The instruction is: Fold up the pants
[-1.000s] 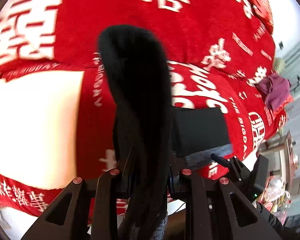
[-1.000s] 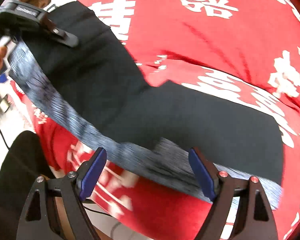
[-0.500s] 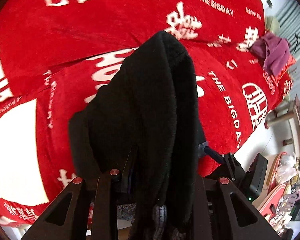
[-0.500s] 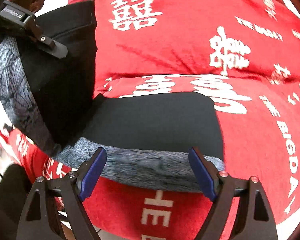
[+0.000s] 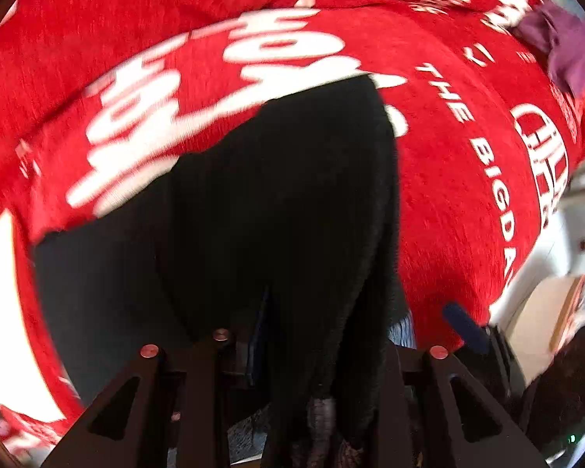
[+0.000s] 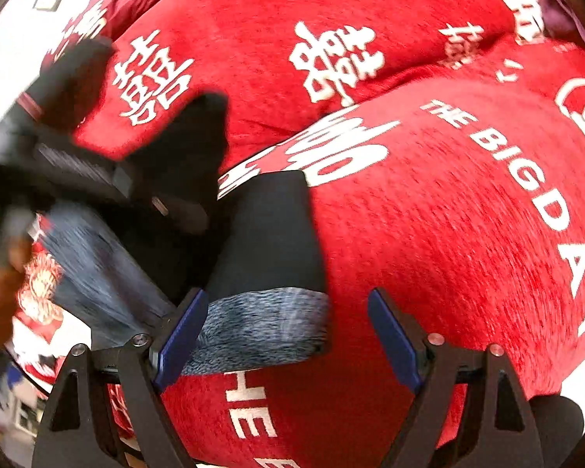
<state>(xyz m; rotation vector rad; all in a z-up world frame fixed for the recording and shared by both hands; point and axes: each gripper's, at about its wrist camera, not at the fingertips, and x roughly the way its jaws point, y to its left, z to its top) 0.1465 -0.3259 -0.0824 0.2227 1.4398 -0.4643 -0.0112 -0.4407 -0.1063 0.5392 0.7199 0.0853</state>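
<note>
One pair of black pants [image 5: 292,210] hangs mid-frame from the left gripper [image 5: 312,351], jaws just opening yet gripping; the right gripper [image 6: 292,335] gapes empty over one red bedspread [image 6: 448,214].

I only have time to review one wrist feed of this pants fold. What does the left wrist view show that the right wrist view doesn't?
Only the left wrist view: the black pants bunched between the left gripper fingers, jaws just eased slightly, and the purple cloth shown clearly.

Only the right wrist view: the open right gripper holding nothing, the grey waistband just ahead of it, and a hand at the left edge.

Both: the pants on the red blanket with white lettering.
</note>
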